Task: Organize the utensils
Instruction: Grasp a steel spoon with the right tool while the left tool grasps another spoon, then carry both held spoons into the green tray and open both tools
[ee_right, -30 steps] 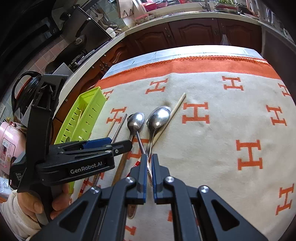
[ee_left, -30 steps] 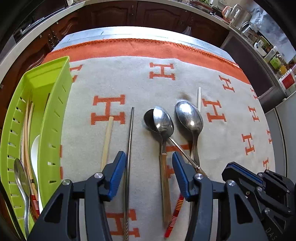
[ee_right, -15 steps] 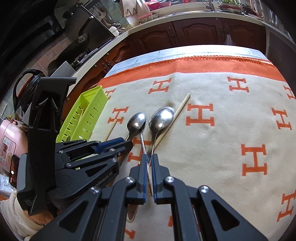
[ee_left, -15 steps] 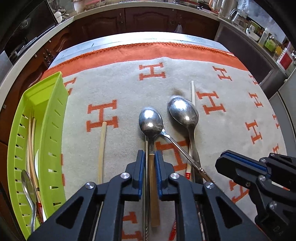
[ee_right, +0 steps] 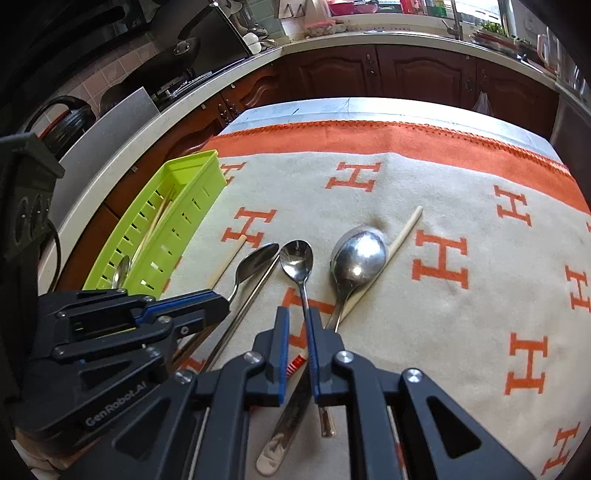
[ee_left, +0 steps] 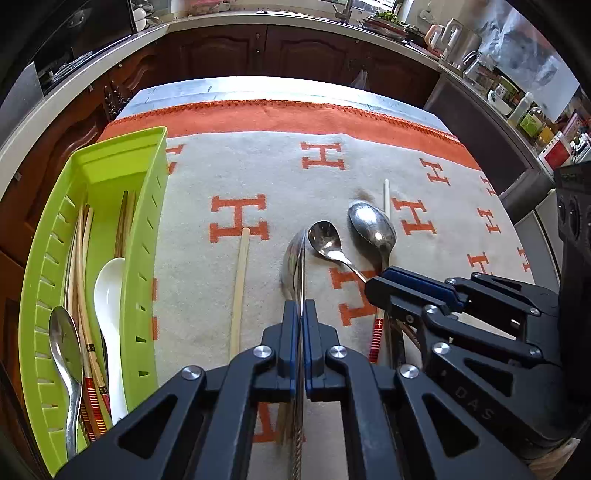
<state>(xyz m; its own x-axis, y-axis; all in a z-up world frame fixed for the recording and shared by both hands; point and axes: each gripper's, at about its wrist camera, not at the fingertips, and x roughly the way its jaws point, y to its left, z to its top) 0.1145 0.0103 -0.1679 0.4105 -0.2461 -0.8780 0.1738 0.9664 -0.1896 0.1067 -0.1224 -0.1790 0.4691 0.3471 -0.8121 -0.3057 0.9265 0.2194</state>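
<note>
My left gripper point(ee_left: 302, 306) is shut on a thin metal chopstick point(ee_left: 302, 266) and holds it, together with a wood-handled spoon point(ee_left: 291, 258), lifted above the cloth. My right gripper point(ee_right: 295, 314) has opened slightly; a small steel spoon point(ee_right: 296, 256) lies with its handle between the jaws. A large steel spoon point(ee_right: 358, 254) rests on a pale chopstick point(ee_right: 404, 229). Another pale chopstick point(ee_left: 240, 280) lies to the left. The green tray point(ee_left: 144, 236) holds chopsticks, a white spoon point(ee_left: 109, 295) and a metal spoon point(ee_left: 64, 336).
An orange-and-cream patterned cloth point(ee_right: 461, 206) covers the table. A red-striped chopstick point(ee_left: 376, 332) lies under the spoons. Dark cabinets and a cluttered countertop point(ee_left: 258, 22) stand beyond the far table edge.
My left gripper shut on the metal chopstick and lifted it with the wood-handled spoon. My right gripper opened a little around the small spoon's handle.
</note>
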